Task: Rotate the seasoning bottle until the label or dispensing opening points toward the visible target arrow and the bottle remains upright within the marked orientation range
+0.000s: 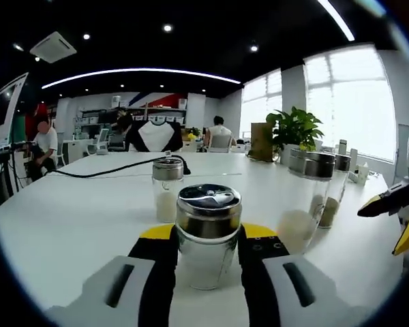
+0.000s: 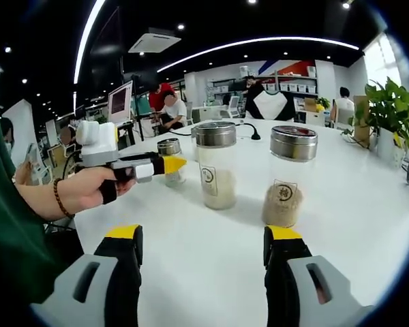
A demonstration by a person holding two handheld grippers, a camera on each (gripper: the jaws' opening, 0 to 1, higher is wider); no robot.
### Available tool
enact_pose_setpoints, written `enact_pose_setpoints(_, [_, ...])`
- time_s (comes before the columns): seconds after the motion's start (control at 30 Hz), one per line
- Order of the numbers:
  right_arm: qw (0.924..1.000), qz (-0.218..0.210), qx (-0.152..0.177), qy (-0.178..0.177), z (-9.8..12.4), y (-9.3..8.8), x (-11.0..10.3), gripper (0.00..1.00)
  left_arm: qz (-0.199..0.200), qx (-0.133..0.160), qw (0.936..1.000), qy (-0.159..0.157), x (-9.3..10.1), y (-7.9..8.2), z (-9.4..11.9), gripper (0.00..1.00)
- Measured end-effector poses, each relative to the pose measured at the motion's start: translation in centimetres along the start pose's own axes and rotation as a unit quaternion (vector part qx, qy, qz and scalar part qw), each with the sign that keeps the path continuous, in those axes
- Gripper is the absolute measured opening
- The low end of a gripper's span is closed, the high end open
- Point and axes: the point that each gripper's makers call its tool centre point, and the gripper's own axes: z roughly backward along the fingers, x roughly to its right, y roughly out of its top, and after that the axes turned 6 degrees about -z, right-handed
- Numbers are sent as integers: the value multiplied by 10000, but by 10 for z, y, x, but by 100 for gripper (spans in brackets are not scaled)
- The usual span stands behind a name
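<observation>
In the left gripper view we see our left tool (image 1: pixel 208 248) clenched on a seasoning bottle (image 1: pixel 208 235), its yellow-tipped jaws pressed against the glass on both sides. The bottle stands upright on the white tabletop (image 1: pixel 75 218), its shiny metal cap facing us with the dispensing holes on top. Just beyond it stands a smaller shaker (image 1: pixel 168 189) with pale contents, and to the right, two taller jars (image 1: pixel 312 194) stand close together. A black cable (image 1: pixel 109 169) runs across the far side of the tabletop, and a potted plant (image 1: pixel 296 129) sits at the far right.

In the right gripper view our right tool (image 2: pixel 203 248) is released, its jaws wide apart over bare tabletop with nothing between them. Beyond it stand a jar of white grains (image 2: pixel 217 165) and a jar of brown grains (image 2: pixel 288 176), well apart from the jaws. A hand (image 2: pixel 88 191) at the left holds the left tool.
</observation>
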Motion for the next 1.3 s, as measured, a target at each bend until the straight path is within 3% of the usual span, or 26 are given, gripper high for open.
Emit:
enact_pose_setpoints(0.8, [10000,-35,29,-8,-1,1,-1,73,18,-10,10000,-75,0,-1,1,35])
enact_pose_setpoints(1.3, [10000,-36,18,-28,0,2,0,73,-43,51,9993,-374,1,0,1,35])
